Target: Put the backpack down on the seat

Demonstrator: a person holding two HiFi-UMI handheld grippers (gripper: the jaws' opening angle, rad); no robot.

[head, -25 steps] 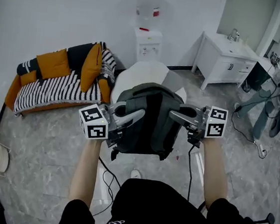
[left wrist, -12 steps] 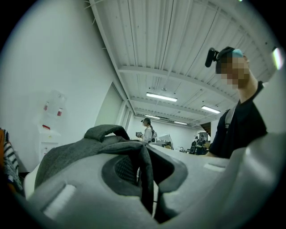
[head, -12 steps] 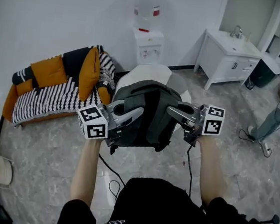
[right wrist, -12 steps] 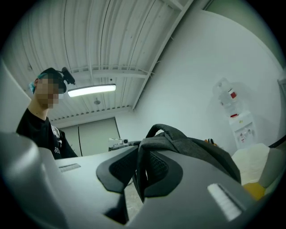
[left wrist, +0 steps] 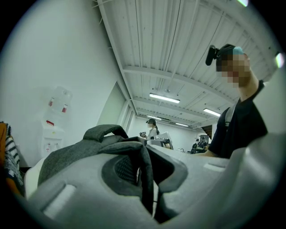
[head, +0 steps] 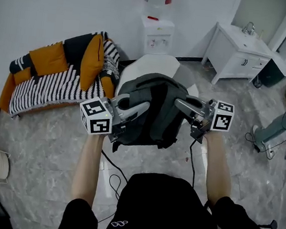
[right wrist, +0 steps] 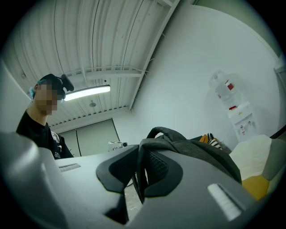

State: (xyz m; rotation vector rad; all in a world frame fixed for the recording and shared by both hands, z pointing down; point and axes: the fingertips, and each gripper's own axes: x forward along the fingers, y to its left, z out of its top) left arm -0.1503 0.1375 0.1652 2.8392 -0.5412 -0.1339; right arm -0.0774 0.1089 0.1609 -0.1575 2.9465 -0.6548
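While the backpack [head: 151,112] hangs seemingly just above the white seat [head: 148,66], with the left tool [head: 132,109] and the right tool [head: 183,105] each clamped on a thin fold of its fabric, either fold may slip free and drop it onto the floor [head: 47,141].

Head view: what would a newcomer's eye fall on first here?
The dark grey fabric backpack hangs at centre, pinched on each side by the left gripper and right gripper. Just beyond it sits the white rounded seat, and by the left wall an orange sofa with a black-and-white striped cover.
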